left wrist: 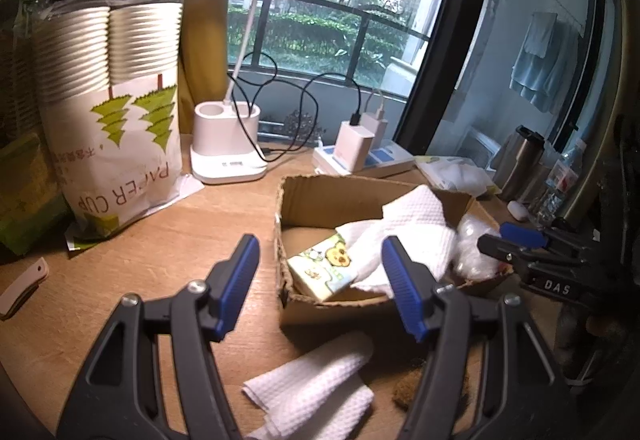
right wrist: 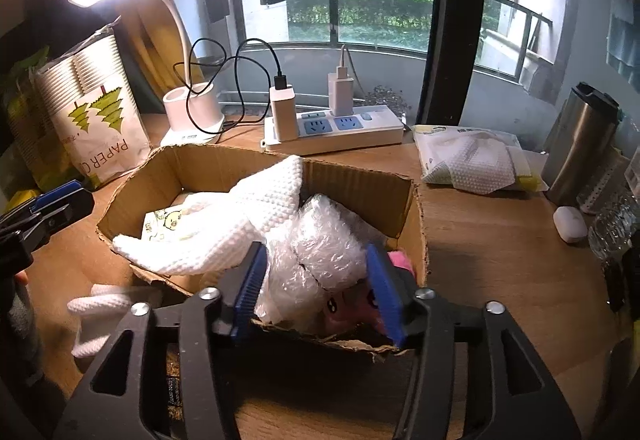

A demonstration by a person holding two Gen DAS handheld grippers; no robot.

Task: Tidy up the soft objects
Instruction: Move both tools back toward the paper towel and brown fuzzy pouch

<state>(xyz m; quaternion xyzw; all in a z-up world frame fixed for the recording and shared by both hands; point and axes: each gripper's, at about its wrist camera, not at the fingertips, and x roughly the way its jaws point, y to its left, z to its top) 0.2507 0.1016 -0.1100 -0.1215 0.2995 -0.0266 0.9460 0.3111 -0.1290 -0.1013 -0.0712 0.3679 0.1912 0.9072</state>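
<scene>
An open cardboard box sits on the wooden desk. Inside lie a white waffle cloth, a tissue pack with cartoon print, a wad of bubble wrap and a pink plush toy. My left gripper is open and empty above the box's near left corner. A second folded white cloth lies on the desk in front of the box. My right gripper is open, its jaws either side of the bubble wrap.
A bag of paper cups stands at the left. A lit desk lamp base, power strip with chargers, a pack of wipes, a steel flask and a brown pad surround the box.
</scene>
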